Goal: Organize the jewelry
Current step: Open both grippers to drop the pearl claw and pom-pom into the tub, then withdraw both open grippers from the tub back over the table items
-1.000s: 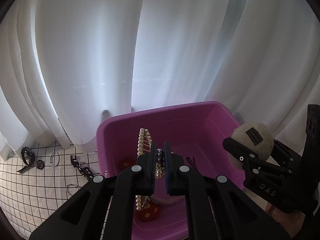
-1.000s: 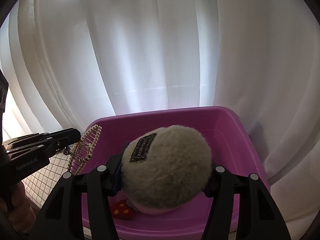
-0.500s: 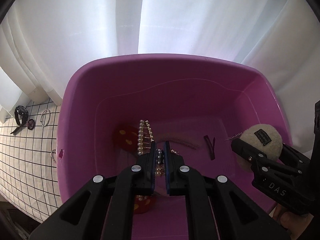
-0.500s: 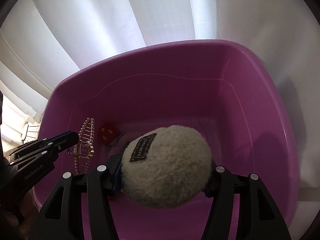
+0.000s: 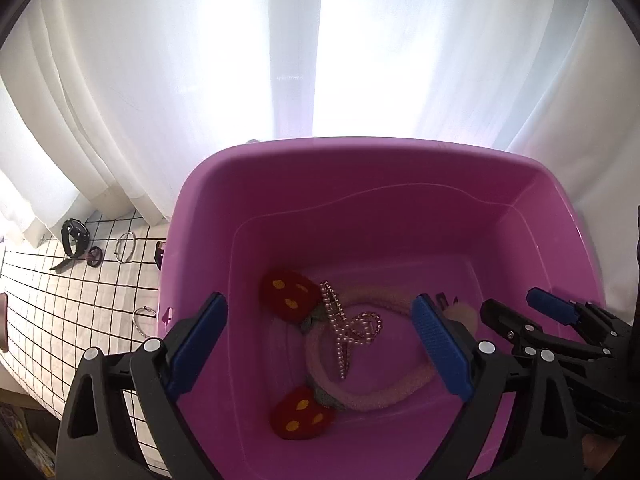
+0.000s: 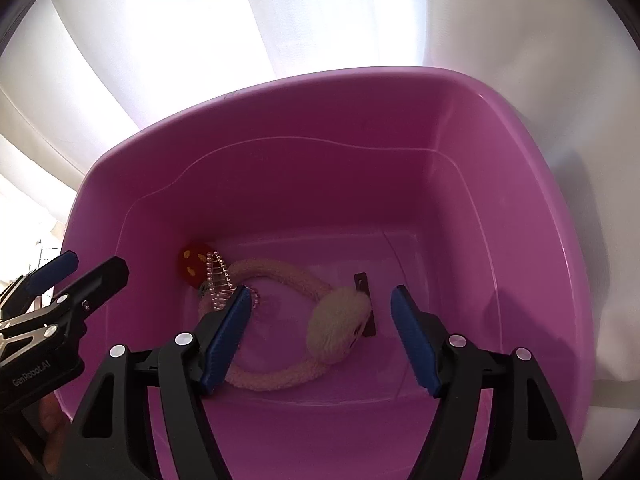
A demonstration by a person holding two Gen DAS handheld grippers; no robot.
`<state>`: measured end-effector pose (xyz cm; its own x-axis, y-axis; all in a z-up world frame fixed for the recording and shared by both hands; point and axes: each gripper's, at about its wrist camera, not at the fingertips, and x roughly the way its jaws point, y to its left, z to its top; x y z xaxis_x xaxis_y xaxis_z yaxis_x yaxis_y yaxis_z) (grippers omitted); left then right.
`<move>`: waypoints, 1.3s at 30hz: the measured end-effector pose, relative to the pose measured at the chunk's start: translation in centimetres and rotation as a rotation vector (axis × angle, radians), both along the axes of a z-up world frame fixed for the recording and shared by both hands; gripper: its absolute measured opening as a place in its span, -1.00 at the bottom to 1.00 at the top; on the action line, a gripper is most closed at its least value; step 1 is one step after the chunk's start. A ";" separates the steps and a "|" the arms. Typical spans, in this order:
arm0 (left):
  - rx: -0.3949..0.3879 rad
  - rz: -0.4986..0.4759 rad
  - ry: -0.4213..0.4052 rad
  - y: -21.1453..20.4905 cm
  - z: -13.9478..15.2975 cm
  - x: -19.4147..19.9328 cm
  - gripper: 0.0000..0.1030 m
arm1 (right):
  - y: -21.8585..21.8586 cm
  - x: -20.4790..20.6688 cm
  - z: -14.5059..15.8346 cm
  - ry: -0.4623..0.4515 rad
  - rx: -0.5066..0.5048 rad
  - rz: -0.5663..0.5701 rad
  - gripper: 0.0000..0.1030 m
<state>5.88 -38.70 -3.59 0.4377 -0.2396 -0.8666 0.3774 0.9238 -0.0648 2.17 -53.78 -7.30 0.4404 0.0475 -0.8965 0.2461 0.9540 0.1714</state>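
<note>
My left jaws (image 5: 320, 344) and right jaws (image 6: 320, 332) have just been opening and stand spread, nothing pinched. Below them the pearl clip (image 5: 340, 328) and fluffy earmuffs (image 6: 340, 324) lie on the floor of the pink tub (image 5: 400, 184). Behind hangs a white curtain (image 5: 200, 60).

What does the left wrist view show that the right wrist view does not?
Only the left wrist view: the grid-patterned cloth beside the tub, with a black strap and metal rings on it, plus a second red strawberry pad. Only the right wrist view: the fluffy pom-pom and a dark hair clip clearly. Both: the purple tub, pearl hair claw, fuzzy headband, white curtain, and open tongs.
</note>
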 end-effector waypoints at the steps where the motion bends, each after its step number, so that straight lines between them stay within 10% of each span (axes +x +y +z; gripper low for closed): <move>1: 0.004 -0.005 0.001 0.0 0.0 0.0 0.78 | 0.1 0.2 0.0 -0.002 -0.003 -0.004 0.34; 21: -0.027 0.033 0.008 1.9 0.9 -0.2 0.78 | -0.6 -0.8 0.5 -0.058 0.028 -0.006 0.39; 39: -0.196 0.055 -0.090 9.9 7.4 -3.1 0.84 | 4.7 -3.8 6.5 -0.317 0.143 0.156 0.39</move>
<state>2.75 -28.80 3.77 0.5286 -0.3732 -0.7624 0.3389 0.9163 -0.2136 -1.67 -49.03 -0.83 0.6723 0.2503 -0.6967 0.0137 0.9367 0.3498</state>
